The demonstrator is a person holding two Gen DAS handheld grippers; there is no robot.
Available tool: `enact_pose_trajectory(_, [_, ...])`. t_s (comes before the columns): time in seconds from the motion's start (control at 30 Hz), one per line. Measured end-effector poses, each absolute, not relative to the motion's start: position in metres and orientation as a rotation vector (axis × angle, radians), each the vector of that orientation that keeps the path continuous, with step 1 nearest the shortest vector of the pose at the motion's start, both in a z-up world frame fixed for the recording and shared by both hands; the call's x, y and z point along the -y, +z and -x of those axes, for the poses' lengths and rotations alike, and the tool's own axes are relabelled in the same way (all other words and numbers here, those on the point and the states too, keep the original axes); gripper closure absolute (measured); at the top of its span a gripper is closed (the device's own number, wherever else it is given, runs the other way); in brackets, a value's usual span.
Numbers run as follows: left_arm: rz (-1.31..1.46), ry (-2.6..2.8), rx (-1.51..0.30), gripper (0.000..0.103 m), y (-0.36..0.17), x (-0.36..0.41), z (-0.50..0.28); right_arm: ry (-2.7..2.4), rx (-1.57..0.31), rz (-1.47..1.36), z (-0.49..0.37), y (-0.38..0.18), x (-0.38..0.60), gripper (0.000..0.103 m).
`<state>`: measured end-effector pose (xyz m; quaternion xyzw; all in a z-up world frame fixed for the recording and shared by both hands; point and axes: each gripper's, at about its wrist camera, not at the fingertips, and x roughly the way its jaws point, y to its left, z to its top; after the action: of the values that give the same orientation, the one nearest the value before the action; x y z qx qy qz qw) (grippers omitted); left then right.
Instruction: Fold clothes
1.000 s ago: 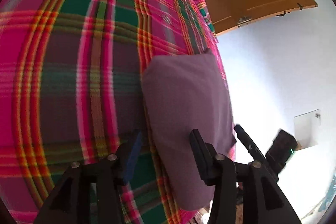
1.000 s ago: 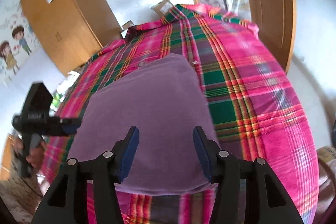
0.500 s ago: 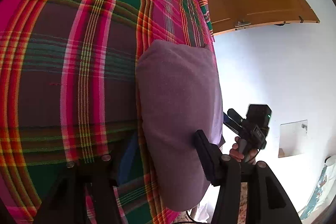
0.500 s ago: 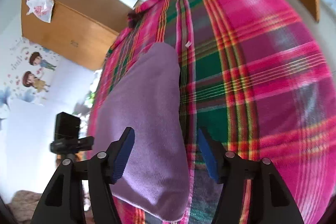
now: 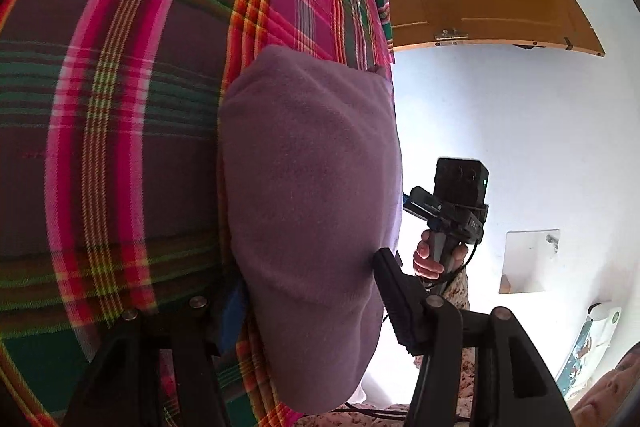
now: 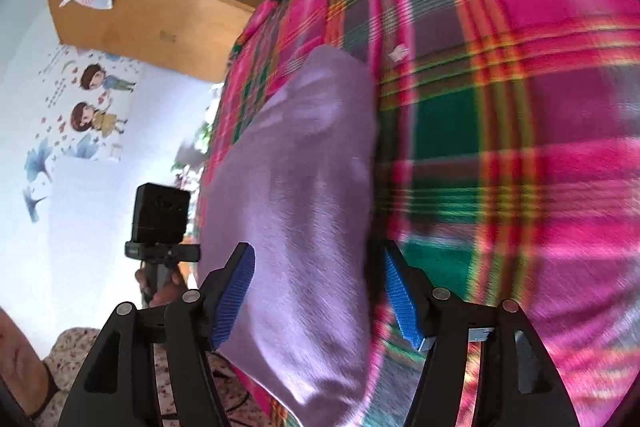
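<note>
Left gripper (image 5: 310, 301): jaws spread wide, straddling the near end of a folded purple garment (image 5: 310, 187), w/ one finger tucked at the cloth's left edge, the other at its right. Can't tell if pads press it. Right gripper (image 6: 318, 295): also spread, blue ribbed pads either side of the same garment's near end, not pinching.

Garment = soft fleecy knit, rounded oblong, long axis running near-to-far away from both cams, far end narrower. It lies on a pink/green/purple plaid blanket (image 5: 120, 107), woven, flat, close to the blanket's edge. Beyond: white wall, wooden door (image 5: 480, 7).
</note>
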<state>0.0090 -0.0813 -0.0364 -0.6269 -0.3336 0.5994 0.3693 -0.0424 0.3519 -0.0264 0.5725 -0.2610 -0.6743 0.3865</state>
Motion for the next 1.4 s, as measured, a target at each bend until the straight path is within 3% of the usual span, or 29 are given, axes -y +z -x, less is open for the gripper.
enact_pose_trajectory(0.13, [1.619, 1.508, 0.876, 0.040, -0.036, 0.084, -0.011, -1.674, 0.593, -1.447, 0.043, -0.026, -0.330, 0.035])
enact_pose_trajectory(0.83, [1.680, 1.473, 0.969, 0.039, -0.037, 0.079, -0.007, -1.717, 0.625, -1.441, 0.038, -0.028, -0.336, 0.036])
enact_pose_trajectory(1.07, [1.689, 1.471, 1.009, 0.052, -0.045, 0.075, -0.003, -1.733, 0.643, -1.445, 0.037, -0.031, -0.339, 0.036])
enact_pose_trajectory(1.17, [1.679, 1.486, 1.007, 0.056, -0.046, 0.074, -0.004, -1.739, 0.651, -1.446, 0.036, -0.032, -0.341, 0.044])
enact_pose_trajectory(1.3, [1.675, 1.488, 1.005, 0.060, -0.047, 0.074, -0.003, -1.747, 0.665, -1.447, 0.035, -0.035, -0.344, 0.073])
enact_pose_trajectory(1.4, [1.669, 1.495, 0.998, 0.061, -0.047, 0.072, -0.003, -1.758, 0.651, -1.436, 0.035, -0.034, -0.344, 0.074])
